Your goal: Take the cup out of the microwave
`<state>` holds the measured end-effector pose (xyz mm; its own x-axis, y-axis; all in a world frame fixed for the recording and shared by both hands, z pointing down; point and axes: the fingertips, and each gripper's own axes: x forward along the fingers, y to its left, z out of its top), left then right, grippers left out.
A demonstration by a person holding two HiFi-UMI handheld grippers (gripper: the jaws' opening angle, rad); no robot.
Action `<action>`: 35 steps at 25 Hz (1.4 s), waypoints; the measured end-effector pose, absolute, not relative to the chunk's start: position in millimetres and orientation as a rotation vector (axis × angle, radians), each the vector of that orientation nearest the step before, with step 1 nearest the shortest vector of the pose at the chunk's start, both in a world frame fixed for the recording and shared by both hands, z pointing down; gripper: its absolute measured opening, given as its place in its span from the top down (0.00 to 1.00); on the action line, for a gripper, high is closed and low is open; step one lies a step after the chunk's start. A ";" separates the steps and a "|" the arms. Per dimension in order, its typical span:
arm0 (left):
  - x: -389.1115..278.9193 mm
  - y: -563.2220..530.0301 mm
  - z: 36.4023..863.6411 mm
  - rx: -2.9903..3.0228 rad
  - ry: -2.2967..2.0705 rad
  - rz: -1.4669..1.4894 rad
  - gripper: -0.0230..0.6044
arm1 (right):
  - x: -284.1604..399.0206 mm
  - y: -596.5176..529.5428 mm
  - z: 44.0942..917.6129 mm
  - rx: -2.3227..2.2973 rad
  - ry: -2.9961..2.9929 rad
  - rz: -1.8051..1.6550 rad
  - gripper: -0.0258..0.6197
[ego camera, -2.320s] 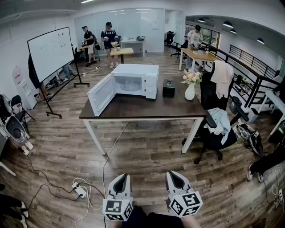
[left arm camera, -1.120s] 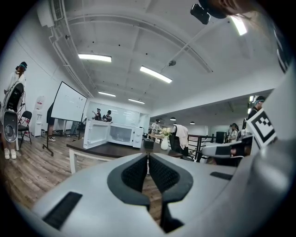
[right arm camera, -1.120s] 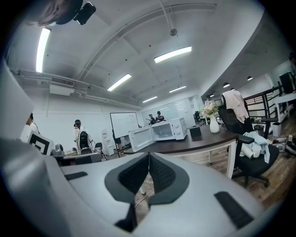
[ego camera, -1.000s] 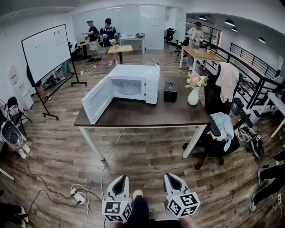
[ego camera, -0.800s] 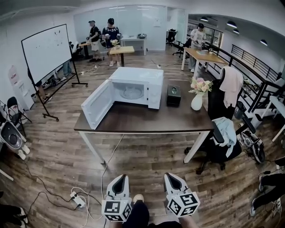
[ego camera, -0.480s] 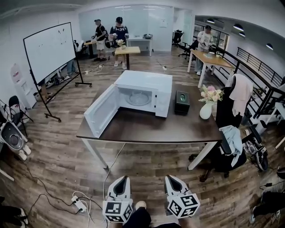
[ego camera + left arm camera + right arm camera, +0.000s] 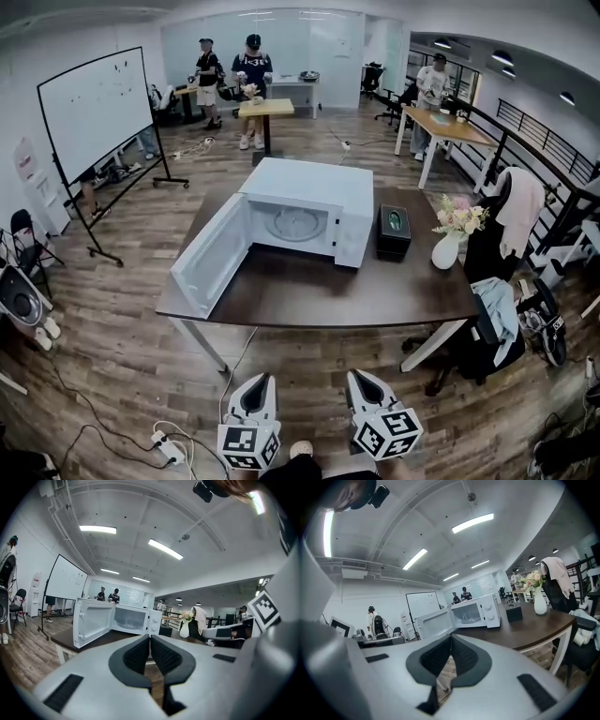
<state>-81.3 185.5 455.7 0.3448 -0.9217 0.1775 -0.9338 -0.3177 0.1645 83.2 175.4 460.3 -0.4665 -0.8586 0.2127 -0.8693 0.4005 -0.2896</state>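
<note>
A white microwave (image 7: 309, 211) stands on a dark table (image 7: 319, 291), its door (image 7: 211, 255) swung open to the left. Inside I see the glass turntable (image 7: 293, 223); no cup can be made out there. My left gripper (image 7: 258, 382) and right gripper (image 7: 361, 377) are side by side at the bottom of the head view, short of the table, over the wood floor. Both point at the table, shut and with nothing in them. The left gripper (image 7: 150, 637) faces the microwave (image 7: 133, 620) in its own view. Past the right gripper (image 7: 451, 637) the microwave (image 7: 480, 611) shows too.
A black box (image 7: 394, 232) and a vase of flowers (image 7: 448, 246) sit right of the microwave. An office chair with clothes (image 7: 497, 314) stands at the table's right end. A whiteboard (image 7: 94, 108) stands far left, a power strip (image 7: 173, 452) with cables lies near my feet, and people (image 7: 251, 70) stand at the back.
I have come closer to the table: the microwave looks larger and nearer in the head view. Both grippers keep their place in the frame and stay shut.
</note>
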 end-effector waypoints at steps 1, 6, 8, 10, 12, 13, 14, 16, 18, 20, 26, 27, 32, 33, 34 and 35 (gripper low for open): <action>-82.1 179.7 457.2 2.374 -1.664 0.076 0.95 | 81.9 169.1 461.0 1.610 -2.602 0.565 0.97; -88.1 155.5 462.5 2.378 -1.638 0.083 0.95 | 77.0 146.2 464.8 1.630 -2.590 0.572 0.97; -89.0 147.9 464.0 2.383 -1.627 0.090 0.95 | 76.9 140.1 467.2 1.637 -2.581 0.582 0.97; -89.5 141.4 465.8 2.384 -1.619 0.098 0.95 | 77.4 135.0 469.5 1.640 -2.572 0.590 0.97; -89.6 134.6 468.1 2.384 -1.614 0.106 0.95 | 78.2 129.0 471.1 1.643 -2.565 0.594 0.97; -89.5 130.6 468.9 2.385 -1.612 0.109 0.95 | 78.5 125.0 471.9 1.644 -2.563 0.597 0.97; -89.1 126.6 469.3 2.386 -1.610 0.110 0.95 | 78.7 120.5 472.9 1.643 -2.561 0.604 0.97; -88.0 120.1 470.1 2.386 -1.605 0.107 0.95 | 78.7 111.5 475.7 1.639 -2.562 0.640 0.97; -88.0 112.6 472.8 2.379 -1.609 0.109 0.95 | 77.6 100.8 477.4 1.637 -2.575 0.681 0.97; -90.4 101.0 475.8 2.362 -1.622 0.110 0.95 | 73.5 87.5 477.2 1.619 -2.587 0.679 0.97; -91.8 49.8 477.3 2.347 -1.637 0.115 0.95 | 69.2 36.6 479.9 1.594 -2.611 0.776 0.97; -90.5 38.8 477.2 2.349 -1.638 0.116 0.95 | 70.1 26.4 480.5 1.593 -2.611 0.782 0.97; -84.3 -20.2 473.3 2.353 -1.647 0.109 0.95 | 76.6 -29.0 481.0 1.584 -2.610 0.793 0.97; -82.2 -30.9 471.2 2.360 -1.645 0.105 0.95 | 78.2 -40.7 480.3 1.584 -2.611 0.792 0.97; -80.0 -41.3 469.0 2.368 -1.642 0.100 0.95 | 79.4 -52.4 479.8 1.582 -2.612 0.790 0.97; -78.4 -51.7 467.0 2.374 -1.642 0.097 0.95 | 79.9 -64.2 479.5 1.577 -2.614 0.791 0.97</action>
<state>-78.4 -51.7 467.0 0.3616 -0.9112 0.1973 -0.9282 -0.3318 0.1686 79.9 -64.2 479.5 -0.4996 -0.8321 0.2408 -0.8261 0.3740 -0.4216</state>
